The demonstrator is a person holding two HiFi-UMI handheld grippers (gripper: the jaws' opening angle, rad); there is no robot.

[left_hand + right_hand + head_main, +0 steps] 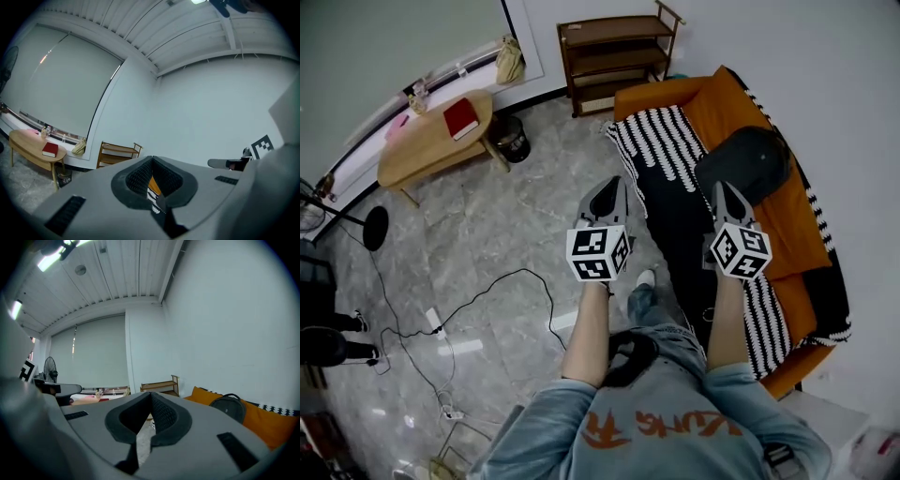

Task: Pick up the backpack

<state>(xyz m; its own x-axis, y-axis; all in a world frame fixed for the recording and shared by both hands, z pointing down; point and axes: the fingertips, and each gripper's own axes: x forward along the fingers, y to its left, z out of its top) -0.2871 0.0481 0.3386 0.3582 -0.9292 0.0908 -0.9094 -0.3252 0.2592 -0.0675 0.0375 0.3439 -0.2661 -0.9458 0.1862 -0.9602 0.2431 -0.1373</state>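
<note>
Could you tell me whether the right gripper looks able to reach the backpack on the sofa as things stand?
Probably yes: the backpack lies uncovered on the sofa just beyond the right gripper, nothing between them. That gripper's jaws are shut, so they must open first.

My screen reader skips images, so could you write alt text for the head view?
A person holds the left claw and right claw, both shut and empty, out near a dark backpack lying on an orange sofa with a striped blanket. A wooden table stands at upper left.
</note>
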